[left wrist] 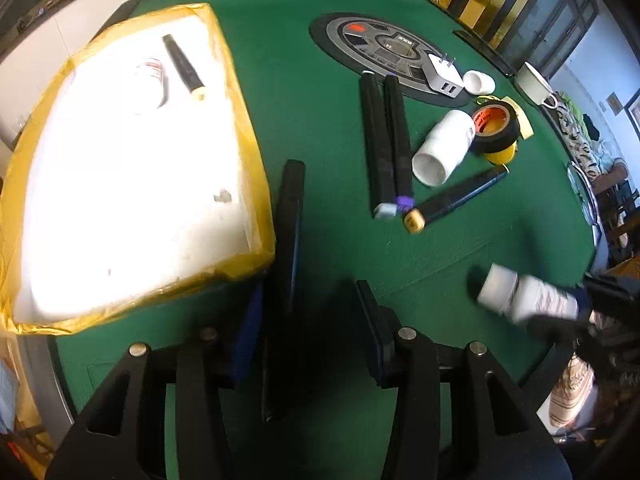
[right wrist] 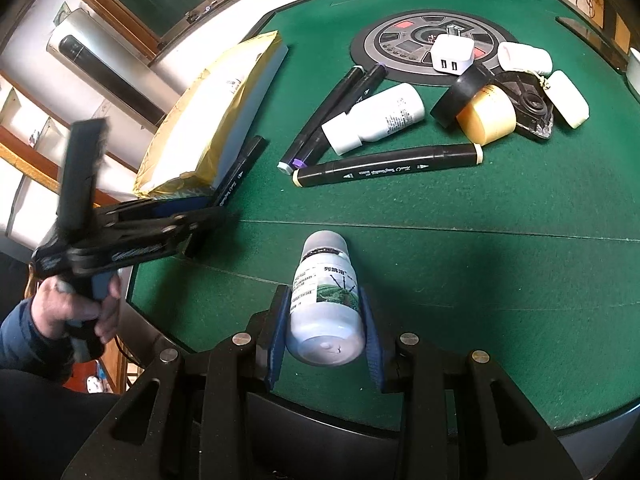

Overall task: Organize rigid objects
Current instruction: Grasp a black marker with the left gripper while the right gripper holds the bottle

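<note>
Left gripper (left wrist: 308, 320) spread over a black marker (left wrist: 286, 240); right gripper (right wrist: 324, 336) clamped on a white pill bottle (right wrist: 326, 312).

The marker lies loose between the left pads, beside the yellow-wrapped foam box (left wrist: 240, 120) that already holds 1 marker and a bottle. Risk: the marker sits against the box wall, so a regrasp could snag the wrap or roll it away. 3 more markers (right wrist: 384, 164), a white bottle (right wrist: 376, 120), tape rolls (right wrist: 464, 92) and a charger (right wrist: 452, 54) crowd the green felt table (right wrist: 480, 240) ahead.

Bare felt (right wrist: 500, 248) ahead of right tool (right wrist: 326, 344); markers (right wrist: 386, 166), bottle (right wrist: 374, 122) block beyond.
</note>
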Demonstrator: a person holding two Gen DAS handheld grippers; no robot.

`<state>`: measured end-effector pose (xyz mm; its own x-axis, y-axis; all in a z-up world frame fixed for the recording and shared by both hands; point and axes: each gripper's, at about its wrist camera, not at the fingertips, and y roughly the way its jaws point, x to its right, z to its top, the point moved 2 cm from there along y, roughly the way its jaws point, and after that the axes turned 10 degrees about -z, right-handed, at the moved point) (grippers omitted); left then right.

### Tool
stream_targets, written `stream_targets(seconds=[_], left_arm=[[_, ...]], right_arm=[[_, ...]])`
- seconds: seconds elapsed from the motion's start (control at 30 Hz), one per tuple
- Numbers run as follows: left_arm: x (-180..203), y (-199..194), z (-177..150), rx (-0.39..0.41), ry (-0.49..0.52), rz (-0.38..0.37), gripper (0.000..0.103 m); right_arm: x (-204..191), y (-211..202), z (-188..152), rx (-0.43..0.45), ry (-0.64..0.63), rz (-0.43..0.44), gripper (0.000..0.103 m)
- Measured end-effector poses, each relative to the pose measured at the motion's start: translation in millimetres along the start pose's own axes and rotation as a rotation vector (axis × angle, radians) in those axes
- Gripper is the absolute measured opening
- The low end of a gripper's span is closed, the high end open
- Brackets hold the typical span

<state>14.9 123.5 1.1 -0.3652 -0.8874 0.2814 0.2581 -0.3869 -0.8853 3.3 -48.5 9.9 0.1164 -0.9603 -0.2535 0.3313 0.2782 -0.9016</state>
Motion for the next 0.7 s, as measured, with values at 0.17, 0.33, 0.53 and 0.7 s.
stream_targets(seconds=[0.17, 0.33, 0.53, 0.7], left_arm=[[17, 6, -1, -0.028, 0.053, 0.014, 0.013], [23, 7, -6, -0.03, 0.076, 0.014, 0.013], [27, 8, -3, -0.013, 0.097, -0.007, 0.013], [20, 4, -7, 0.004, 0.011, -0.13, 0.013]], right_arm=[[-1, 1, 1, -0.024, -0.023, 0.005, 0.031], [-10, 8, -2, -0.074, -0.095, -0.022, 0.031], [-22, 22, -4, -0.128, -0.145, -0.056, 0.031], [-21, 20, -4, -0.135, -0.1, 0.006, 0.031]])
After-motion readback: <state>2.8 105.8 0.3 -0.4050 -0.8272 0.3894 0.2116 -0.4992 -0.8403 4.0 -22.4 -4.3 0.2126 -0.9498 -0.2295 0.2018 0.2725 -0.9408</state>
